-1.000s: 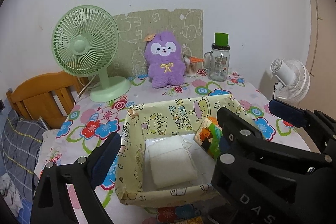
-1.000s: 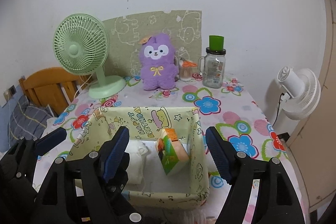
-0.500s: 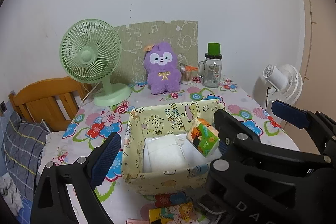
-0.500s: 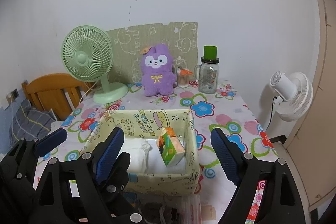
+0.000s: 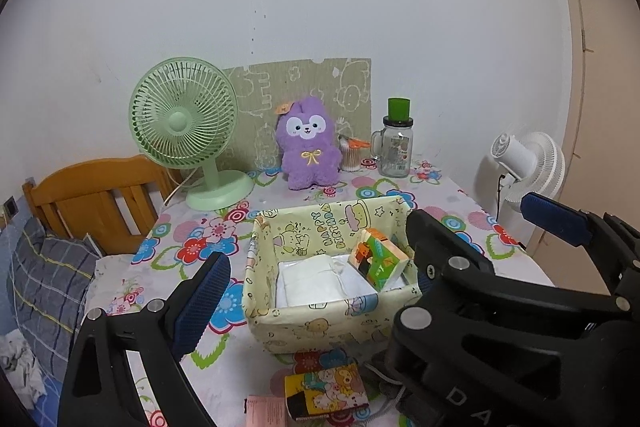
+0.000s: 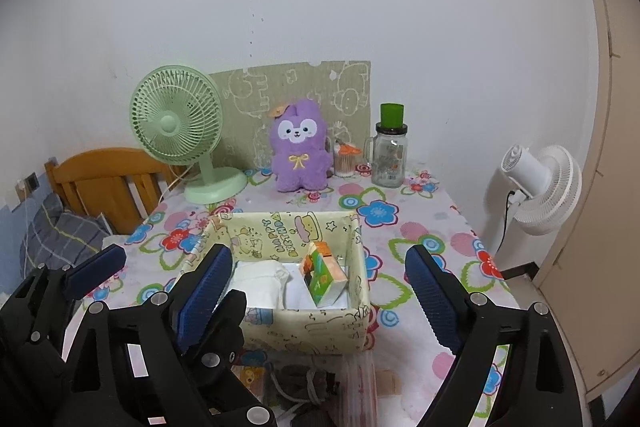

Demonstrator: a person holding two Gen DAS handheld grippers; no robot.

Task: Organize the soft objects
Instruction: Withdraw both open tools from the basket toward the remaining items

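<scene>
A yellow cartoon-print fabric basket stands on the flowered table. In it lie a white folded cloth and a green and orange tissue pack, which leans on the right wall. A purple plush sits upright at the back. My left gripper is open and holds nothing. My right gripper hovers in front of the basket with its jaws opening and nothing gripped. The two grippers are side by side, their inner fingers overlapping.
A green desk fan and a glass jar with a green lid flank the plush. A white fan stands off the table's right, a wooden chair at the left. A cartoon pouch and grey cord lie at the near edge.
Both grippers have pulled back and up from the basket, which now looks smaller and farther. The right jaws have spread wider. Items at the near table edge have come into view.
</scene>
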